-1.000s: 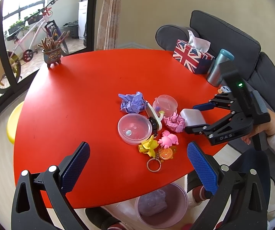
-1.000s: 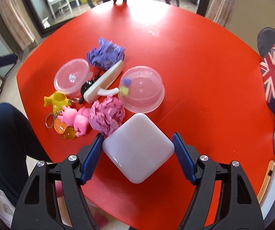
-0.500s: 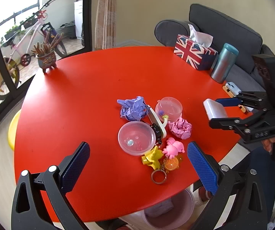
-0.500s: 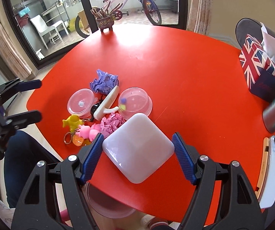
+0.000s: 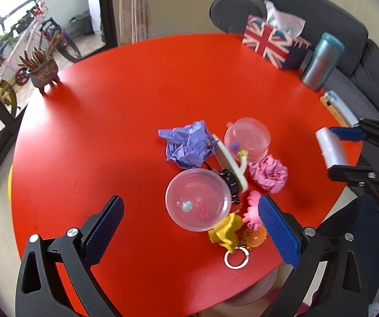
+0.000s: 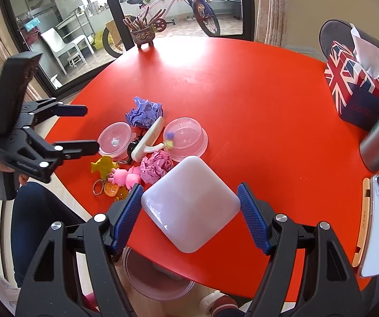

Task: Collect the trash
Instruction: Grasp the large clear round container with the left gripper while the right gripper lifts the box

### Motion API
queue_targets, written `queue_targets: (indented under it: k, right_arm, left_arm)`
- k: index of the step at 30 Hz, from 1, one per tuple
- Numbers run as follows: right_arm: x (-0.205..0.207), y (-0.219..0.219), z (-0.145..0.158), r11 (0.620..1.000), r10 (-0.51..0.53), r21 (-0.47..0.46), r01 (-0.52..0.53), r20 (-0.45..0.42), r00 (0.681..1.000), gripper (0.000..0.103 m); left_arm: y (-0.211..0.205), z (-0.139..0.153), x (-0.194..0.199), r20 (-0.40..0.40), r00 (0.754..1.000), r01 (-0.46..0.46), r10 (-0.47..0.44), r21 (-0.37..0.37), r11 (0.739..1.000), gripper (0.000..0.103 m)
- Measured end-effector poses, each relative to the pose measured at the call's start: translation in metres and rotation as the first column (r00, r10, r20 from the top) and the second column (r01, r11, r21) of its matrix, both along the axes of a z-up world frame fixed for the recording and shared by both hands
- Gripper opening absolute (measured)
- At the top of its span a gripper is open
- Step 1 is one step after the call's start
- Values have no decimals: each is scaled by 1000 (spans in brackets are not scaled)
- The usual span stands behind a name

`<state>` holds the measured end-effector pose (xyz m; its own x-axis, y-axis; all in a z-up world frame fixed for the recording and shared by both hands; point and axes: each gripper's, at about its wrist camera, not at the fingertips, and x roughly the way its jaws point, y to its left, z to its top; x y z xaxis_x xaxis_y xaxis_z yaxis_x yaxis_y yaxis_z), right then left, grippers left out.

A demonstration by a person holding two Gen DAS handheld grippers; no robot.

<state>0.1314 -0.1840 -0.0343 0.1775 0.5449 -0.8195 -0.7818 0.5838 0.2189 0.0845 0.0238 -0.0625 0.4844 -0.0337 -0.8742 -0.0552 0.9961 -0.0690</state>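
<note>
- We see the red round table (image 6: 242, 84) spread beneath both claws, its near edge below the right one.
- Under that edge, below the right gripper (image 6: 189, 208), sits a translucent pink bin (image 6: 157, 282) on the floor.
- The right gripper has its blue pads clamped on two opposite corners of a white square lid (image 6: 189, 206) — lifted clear of the tabletop, jaws set wide around it.
- The left gripper (image 5: 189, 227) hangs with jaws wide apart and nothing between its pads; a clear round container (image 5: 197, 198) lies just ahead of it.
- A Union Jack tissue box (image 6: 353, 84) stands far ahead and to the right of the right claw.
- Just ahead-left of the held lid lies a crumpled pink paper (image 6: 155, 166), touching a second clear container (image 6: 186, 137).
- Beyond it rests a crumpled purple paper (image 6: 144, 112) — well ahead of both claws.
- A pink and yellow toy keychain cluster (image 5: 242, 224) sits beside the left claw's right pad.
</note>
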Motion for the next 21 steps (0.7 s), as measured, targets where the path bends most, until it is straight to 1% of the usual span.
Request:
queue_targets:
  k: [6,12,14,15,17,21]
  right_arm:
    - [1,-4,-2,1000,-6,4,6,-8,1000,72]
    - [3,-6,-5,1000,-12,2,12,-17,1000,72]
    - [3,-6,-7,1000,-12,1,12,-18,1000,72]
    - [4,-6,-7,1000,-12,1,12,-20,1000,72]
    - [3,-6,-8,1000,-11,1,11,-22,1000,72]
    - [4,-5,-10,1000,-9,3,9,-26,1000,72]
  left_arm:
    - [4,-16,15,-77,997,11,-11,-7,1000,97]
    - [5,-27,22,-116,993,19,-21,-24,1000,97]
    - [3,-29,22,-117,993,26,-28,-22,999,96]
    - [4,-29,23,-114,993,28,-31,-26,999,94]
    - [4,-30,24,-117,993,31,-35,-36,999,82]
    - [3,-31,25,-107,993,41,-45,-40,998,70]
